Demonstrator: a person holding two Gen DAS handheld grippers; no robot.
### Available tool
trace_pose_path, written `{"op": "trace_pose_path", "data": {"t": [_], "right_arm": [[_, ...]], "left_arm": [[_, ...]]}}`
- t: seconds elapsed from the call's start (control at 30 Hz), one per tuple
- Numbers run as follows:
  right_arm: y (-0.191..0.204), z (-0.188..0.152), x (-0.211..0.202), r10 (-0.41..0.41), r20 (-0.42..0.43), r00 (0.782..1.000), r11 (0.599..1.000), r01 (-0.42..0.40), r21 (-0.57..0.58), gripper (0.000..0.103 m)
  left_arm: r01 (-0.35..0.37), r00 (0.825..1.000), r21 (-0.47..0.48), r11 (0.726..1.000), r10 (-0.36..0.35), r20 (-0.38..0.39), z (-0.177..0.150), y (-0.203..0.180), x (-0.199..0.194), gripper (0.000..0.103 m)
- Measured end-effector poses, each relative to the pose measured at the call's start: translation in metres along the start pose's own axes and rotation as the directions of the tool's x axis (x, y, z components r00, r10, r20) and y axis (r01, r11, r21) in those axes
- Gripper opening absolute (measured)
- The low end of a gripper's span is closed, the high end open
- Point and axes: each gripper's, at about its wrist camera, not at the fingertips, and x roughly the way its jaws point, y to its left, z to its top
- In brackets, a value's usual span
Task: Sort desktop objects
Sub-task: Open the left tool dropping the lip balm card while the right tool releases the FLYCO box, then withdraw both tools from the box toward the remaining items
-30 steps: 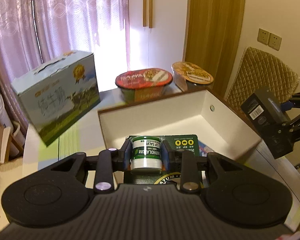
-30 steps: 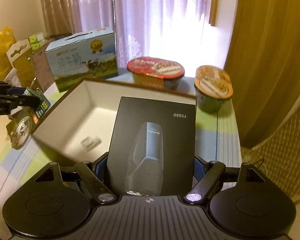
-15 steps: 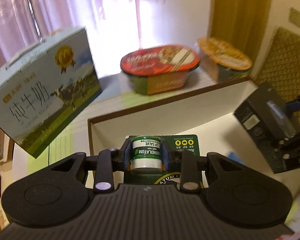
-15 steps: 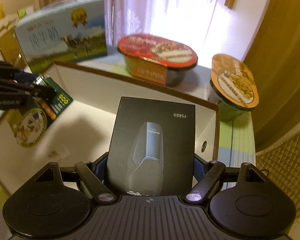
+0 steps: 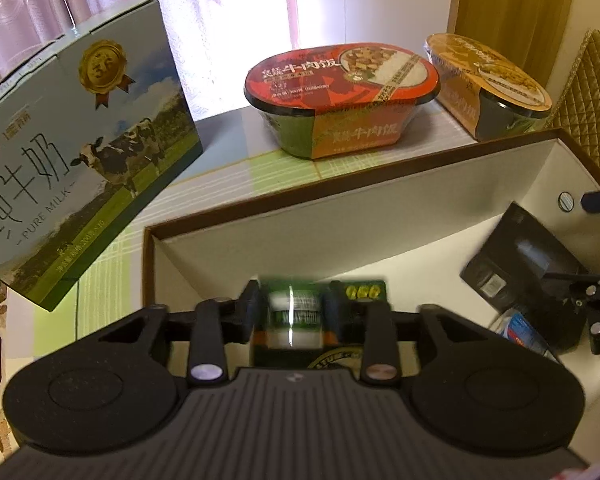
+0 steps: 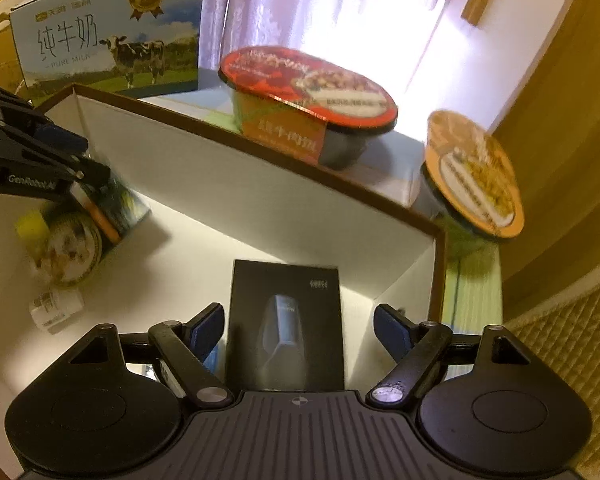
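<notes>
My left gripper [image 5: 294,308] is shut on a green lip salve card with a small tin [image 5: 296,312], low inside the open white box [image 5: 300,196]. The right wrist view shows that card [image 6: 96,220] at the left, under the left gripper's fingers [image 6: 72,174]. My right gripper [image 6: 300,330] stands open, its blue pads apart on either side of a black shaver box [image 6: 286,320] that lies on the white box floor [image 6: 172,264]. In the left wrist view the black box [image 5: 520,260] is at the right.
Behind the white box stand a blue milk carton [image 5: 72,160], a red rice bowl [image 5: 340,92] and an orange-lidded bowl [image 5: 488,80]. A small white bottle [image 6: 56,308] and a blue packet [image 5: 520,328] lie in the box. A quilted chair back [image 5: 592,80] is at the right.
Both grippers have come down and forward into the white box. The right gripper has opened and let go of the black box, which now lies on the box floor.
</notes>
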Motion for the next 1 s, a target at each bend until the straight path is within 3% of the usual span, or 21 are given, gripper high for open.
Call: {"op": "trace_pose_path", "data": {"t": [0.07,0.13,0.4,0.53,0.63,0.83,1.0], "right_arm": [[-0.002,-0.001,-0.008,0.018,0.022,1.000,1.000,-0.018,0.012,0.084],[-0.004,-0.003,-0.017,0.030,0.042,0.999,0.999,-0.031,0.028,0.085],[-0.025,-0.039,-0.088,0.077,0.161,0.984,0.986,-0.099,0.134,0.085],[-0.040,-0.079,-0.127,0.078,0.185,0.980,0.971,-0.116,0.208,0.085],[-0.048,-0.116,-0.147,0.077,0.158,0.985,0.954,-0.118,0.275,0.085],[-0.031,-0.167,-0.130,0.115,-0.022,0.993,0.932,-0.101,0.349,0.085],[-0.016,-0.167,-0.100,0.148,-0.056,0.987,0.915,-0.115,0.387,0.085]], "left_arm": [[0.001,1.000,0.016,1.000,-0.001,0.013,0.000,-0.003,-0.004,0.051],[-0.007,0.999,0.041,0.999,0.005,0.037,-0.001,-0.005,-0.011,0.055],[0.079,0.987,0.002,0.997,-0.079,0.141,-0.016,0.011,-0.083,0.055],[0.110,0.972,-0.063,0.992,-0.094,0.215,-0.044,0.035,-0.137,0.055],[0.086,0.970,-0.103,0.991,-0.060,0.235,-0.075,0.056,-0.169,0.055],[0.011,0.987,-0.180,0.984,0.018,0.160,-0.135,0.077,-0.191,0.054],[0.030,0.999,-0.181,0.983,-0.022,0.049,-0.171,0.068,-0.169,0.054]]}}
